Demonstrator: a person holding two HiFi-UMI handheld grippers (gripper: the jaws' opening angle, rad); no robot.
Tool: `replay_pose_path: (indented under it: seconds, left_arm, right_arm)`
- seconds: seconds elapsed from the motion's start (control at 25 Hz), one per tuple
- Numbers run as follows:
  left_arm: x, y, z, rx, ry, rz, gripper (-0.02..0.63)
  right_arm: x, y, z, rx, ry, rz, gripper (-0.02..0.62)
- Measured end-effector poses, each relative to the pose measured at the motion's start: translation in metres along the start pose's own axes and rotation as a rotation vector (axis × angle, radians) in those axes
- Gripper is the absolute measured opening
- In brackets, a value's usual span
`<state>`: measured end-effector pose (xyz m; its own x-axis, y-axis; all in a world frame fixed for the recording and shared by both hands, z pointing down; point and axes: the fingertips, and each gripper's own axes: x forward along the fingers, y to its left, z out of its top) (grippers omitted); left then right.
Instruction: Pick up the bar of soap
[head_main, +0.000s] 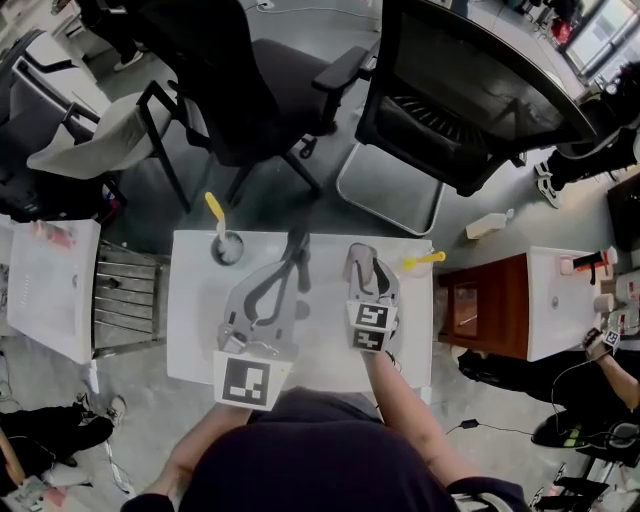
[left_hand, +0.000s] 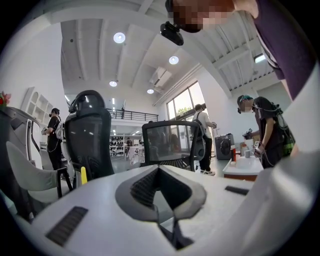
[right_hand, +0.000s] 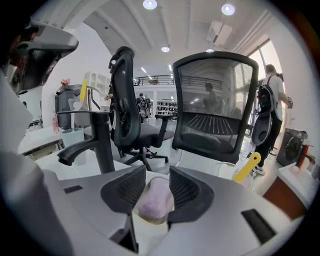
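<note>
Seen from above, a person leans over a small white bench, holding one tool in each hand.

The left tool hangs over the middle of the bench. Its ribbed jaws meet at the tips and nothing is between them.

The right tool sits just beside it and tilts downward. Its jaws stand apart, one on each side of the bar of soap. The soap is a pale pink, rounded bar lying low on the bench, with something cream-coloured under it. The pads are close to its sides but do not appear to be pressing on it.

The soap is probably light and stiff, though its curved faces would be slick, especially if wet. The safest hold looks to be across its two long sides at mid-length, well inside the ribbed pads. A firm, steady squeeze should stop it from squirting out forward.

A black faucet stands just past the soap to the left. Toward the far edge of the bench are a cup holding a yellow-handled brush and another yellow-handled item.

Beyond the bench are two dark office chairs. Farther back is a bright hall where people stand at other benches.
</note>
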<state>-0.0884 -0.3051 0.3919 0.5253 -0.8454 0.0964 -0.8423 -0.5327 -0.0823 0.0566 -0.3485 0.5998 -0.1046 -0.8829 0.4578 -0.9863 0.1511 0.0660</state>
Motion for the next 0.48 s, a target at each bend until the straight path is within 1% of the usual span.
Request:
replay_pose_path:
  seconds: [0.28,0.48]
  left_arm:
    - [0.004,0.005,-0.005,-0.006,0.013,0.000,0.000]
    - [0.006,0.008,-0.010,-0.012,0.024,0.010,0.000]
  right_arm:
    - [0.016,0.002,-0.018,0.049,0.108,0.019,0.171]
    - [0.026,0.002,-0.033,0.090,0.204,0.028,0.190]
